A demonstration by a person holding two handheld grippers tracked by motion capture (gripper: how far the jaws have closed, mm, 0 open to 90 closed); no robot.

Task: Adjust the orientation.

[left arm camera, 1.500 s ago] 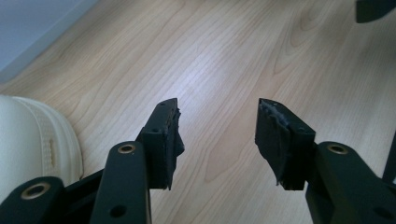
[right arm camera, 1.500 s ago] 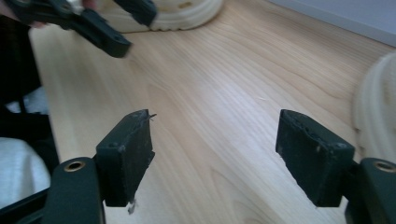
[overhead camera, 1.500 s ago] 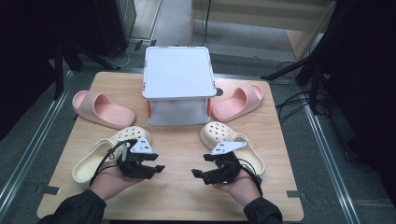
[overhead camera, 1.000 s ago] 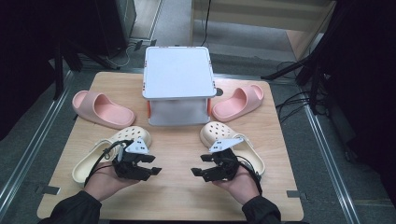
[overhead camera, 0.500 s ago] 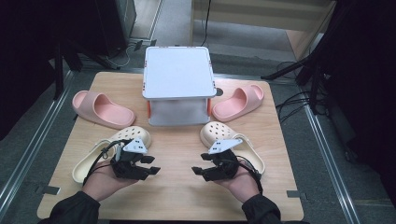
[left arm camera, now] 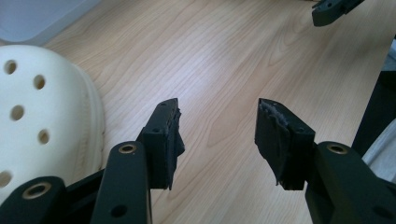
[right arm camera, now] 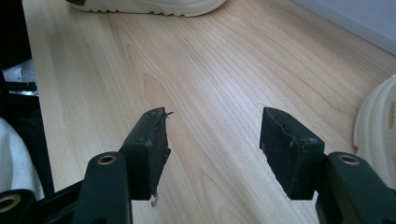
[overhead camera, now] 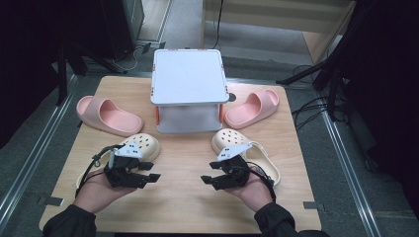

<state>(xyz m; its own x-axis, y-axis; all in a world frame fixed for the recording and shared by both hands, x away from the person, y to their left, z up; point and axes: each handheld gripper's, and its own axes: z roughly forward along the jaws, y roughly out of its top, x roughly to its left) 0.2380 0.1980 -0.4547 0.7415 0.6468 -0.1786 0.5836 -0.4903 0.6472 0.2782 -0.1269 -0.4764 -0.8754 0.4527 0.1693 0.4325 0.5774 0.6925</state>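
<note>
Cream clogs lie on the wooden counter (overhead camera: 188, 163) just beside my tongs: the left clog (overhead camera: 143, 145) by my left tongs (overhead camera: 154, 177), the right clog (overhead camera: 247, 150) by my right tongs (overhead camera: 203, 179). Both tongs gape wide, empty, tips facing each other; the left has just been opening, the right closing.

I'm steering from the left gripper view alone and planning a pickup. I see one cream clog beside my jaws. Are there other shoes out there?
Observer: Yes, a second cream clog lies just behind the right gripper.
Operator: Is that gripper holding anything?
Observer: No, its jaws stand open over bare wood.
Operator: Any more shoes?
Observer: Two. The left pink slide and the right pink slide lie farther back, flanking a white lidded box.
</note>
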